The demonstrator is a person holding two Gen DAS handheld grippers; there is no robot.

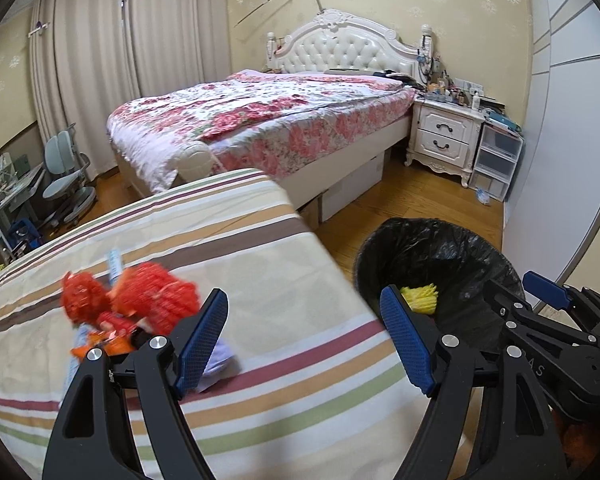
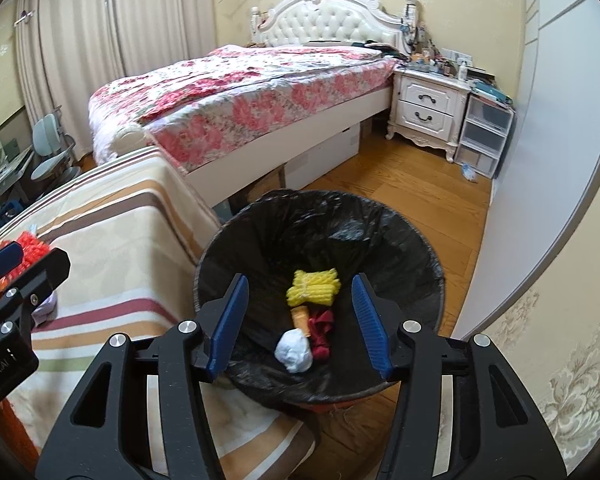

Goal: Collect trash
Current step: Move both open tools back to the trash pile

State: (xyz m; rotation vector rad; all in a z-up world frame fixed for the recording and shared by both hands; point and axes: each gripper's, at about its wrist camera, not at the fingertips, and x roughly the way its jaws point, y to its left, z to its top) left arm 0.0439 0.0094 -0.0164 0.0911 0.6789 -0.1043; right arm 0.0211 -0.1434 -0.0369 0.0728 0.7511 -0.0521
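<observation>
Left tool (image 1: 304,344) and right tool (image 2: 298,324) gape empty, angled downward.

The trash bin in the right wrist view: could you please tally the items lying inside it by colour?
In the trash bin:
Yellow: 1, foam net
Orange: 1, small wrapper
Dark red: 1, crumpled piece
White: 1, paper wad
Total: 4

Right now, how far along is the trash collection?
Partly done. The black-lined bin already holds a yellow foam net, a white wad, a dark red scrap and an orange piece. Both hand-held grippers, right and left, are open and empty. Left: the red foam nets and wrappers on the striped blanket.
</observation>
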